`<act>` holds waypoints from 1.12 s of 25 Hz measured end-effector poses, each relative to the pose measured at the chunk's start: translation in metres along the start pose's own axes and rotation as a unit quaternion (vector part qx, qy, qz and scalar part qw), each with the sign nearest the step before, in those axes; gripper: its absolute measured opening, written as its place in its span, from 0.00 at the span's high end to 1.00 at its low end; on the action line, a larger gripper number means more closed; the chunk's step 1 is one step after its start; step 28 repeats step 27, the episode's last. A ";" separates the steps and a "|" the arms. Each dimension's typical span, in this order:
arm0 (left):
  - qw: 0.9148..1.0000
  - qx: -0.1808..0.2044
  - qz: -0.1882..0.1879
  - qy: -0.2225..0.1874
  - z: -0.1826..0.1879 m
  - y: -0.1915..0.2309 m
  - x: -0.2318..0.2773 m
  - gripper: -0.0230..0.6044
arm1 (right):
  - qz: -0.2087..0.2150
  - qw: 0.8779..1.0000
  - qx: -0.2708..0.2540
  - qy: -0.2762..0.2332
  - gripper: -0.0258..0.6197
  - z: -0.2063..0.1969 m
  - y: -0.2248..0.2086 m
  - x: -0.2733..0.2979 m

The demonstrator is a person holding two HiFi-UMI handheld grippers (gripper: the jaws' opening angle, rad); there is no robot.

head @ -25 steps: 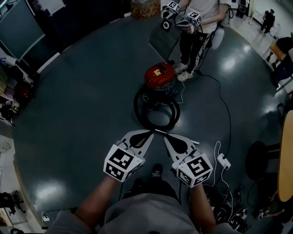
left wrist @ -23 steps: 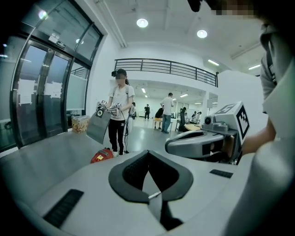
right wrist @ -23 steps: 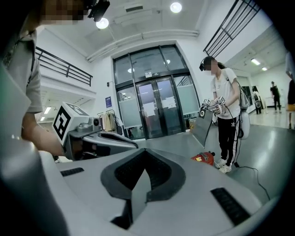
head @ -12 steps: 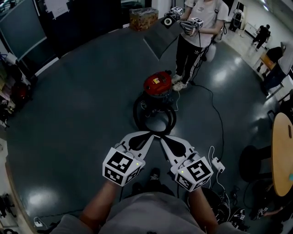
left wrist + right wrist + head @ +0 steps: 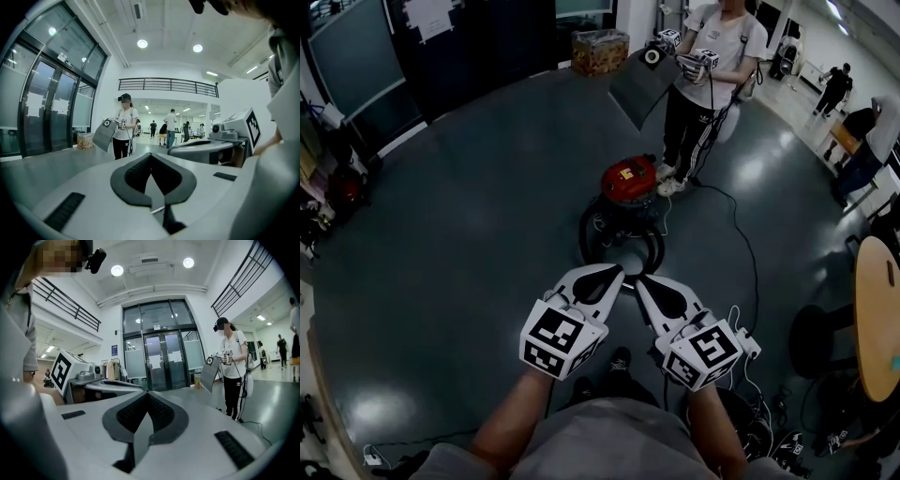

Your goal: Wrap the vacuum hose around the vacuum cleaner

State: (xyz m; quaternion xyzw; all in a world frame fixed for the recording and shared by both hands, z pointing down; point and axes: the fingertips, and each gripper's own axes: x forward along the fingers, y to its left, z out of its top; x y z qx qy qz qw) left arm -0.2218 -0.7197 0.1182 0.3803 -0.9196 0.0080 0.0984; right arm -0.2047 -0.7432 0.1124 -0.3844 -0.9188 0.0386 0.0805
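In the head view a red vacuum cleaner (image 5: 628,180) stands on the dark floor ahead of me. Its black hose (image 5: 621,246) lies in a coil round its base on the near side. My left gripper (image 5: 617,272) and right gripper (image 5: 639,280) are held side by side in front of my body, short of the hose, tips close together. Both are shut with nothing between the jaws. The two gripper views look level across the room, with the left gripper (image 5: 151,155) and the right gripper (image 5: 147,393) showing closed tips; the vacuum is hidden below them.
A person (image 5: 705,75) holding marker-cube grippers and a grey board stands just behind the vacuum. A cable (image 5: 748,244) runs across the floor to a power strip (image 5: 741,328) by my right hand. A round wooden table (image 5: 874,328) and a stool (image 5: 823,339) stand at right.
Both grippers have risen and pulled back from the hose coil, still shut and side by side. The head view has tilted up, showing more of the standing person.
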 end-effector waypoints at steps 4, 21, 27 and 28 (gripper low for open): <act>1.000 0.006 0.009 -0.004 0.007 0.002 -0.009 0.95 | 0.002 1.000 -0.007 0.003 0.95 0.003 0.006 0.003; 1.000 -0.001 0.017 0.005 -0.001 0.002 -0.029 0.95 | 0.005 1.000 -0.008 0.000 0.95 0.005 0.024 0.000; 1.000 0.000 0.021 0.002 -0.001 0.003 -0.042 0.95 | 0.011 1.000 -0.011 -0.002 0.95 0.006 0.037 0.000; 1.000 0.000 0.021 0.002 -0.001 0.003 -0.042 0.95 | 0.011 1.000 -0.011 -0.002 0.95 0.006 0.037 0.000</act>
